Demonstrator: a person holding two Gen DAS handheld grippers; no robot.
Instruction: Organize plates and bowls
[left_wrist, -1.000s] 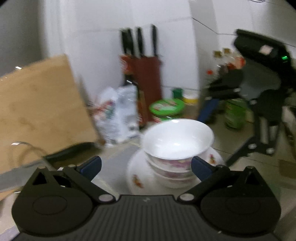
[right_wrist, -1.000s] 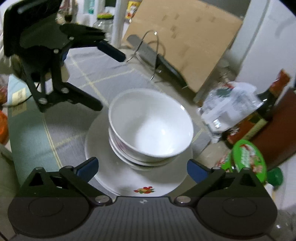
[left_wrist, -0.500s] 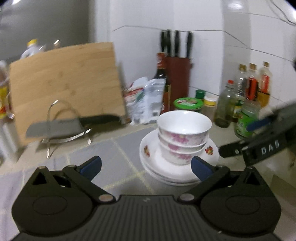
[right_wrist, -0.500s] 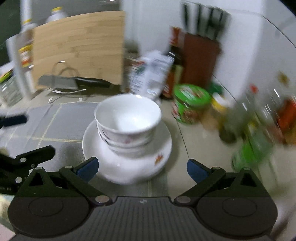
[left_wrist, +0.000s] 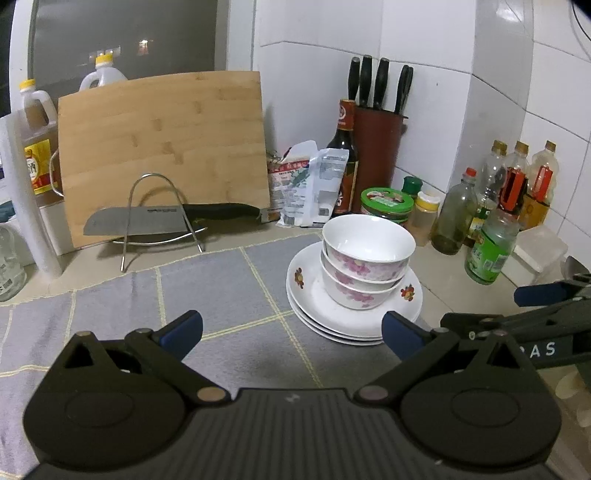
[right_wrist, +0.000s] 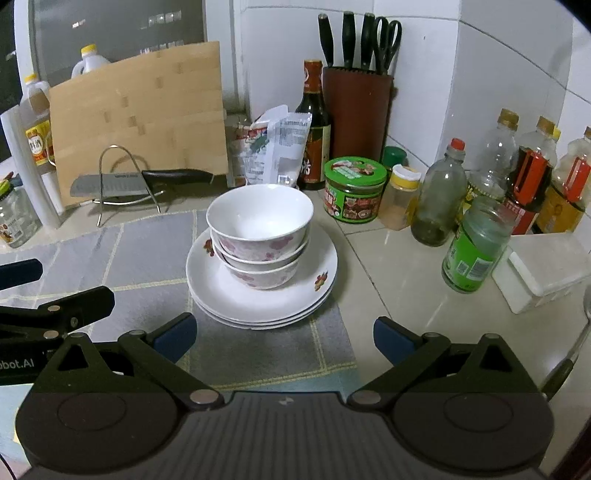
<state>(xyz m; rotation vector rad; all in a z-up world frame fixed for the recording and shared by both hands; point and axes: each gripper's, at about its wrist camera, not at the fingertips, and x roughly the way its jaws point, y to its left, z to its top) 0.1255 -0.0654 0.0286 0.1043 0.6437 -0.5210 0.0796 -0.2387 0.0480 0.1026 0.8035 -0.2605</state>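
The left gripper (left_wrist: 291, 330) is spread wide with nothing between its blue-tipped fingers (left_wrist: 183, 328), and it hangs above the grey checked mat (left_wrist: 207, 291). Ahead of it and a little to its right stands the task's stack: three nested white bowls (left_wrist: 364, 264) with pink flowers sitting on a pile of white plates (left_wrist: 314, 306), the pile resting at the mat's right edge. The right gripper (right_wrist: 284, 338) is likewise wide apart and empty, and from its camera the same bowls (right_wrist: 260, 232) and plates (right_wrist: 221, 291) lie straight ahead, just beyond its fingertips and apart from them. Farther ahead and to the left of both grippers, a knife (left_wrist: 162, 219) rests across a wire rack (left_wrist: 159, 218) in front of a wooden cutting board (left_wrist: 162, 147). A green tin (right_wrist: 354, 188) stands beyond the stack to the right, near a knife block (right_wrist: 356, 114) in the tiled corner.
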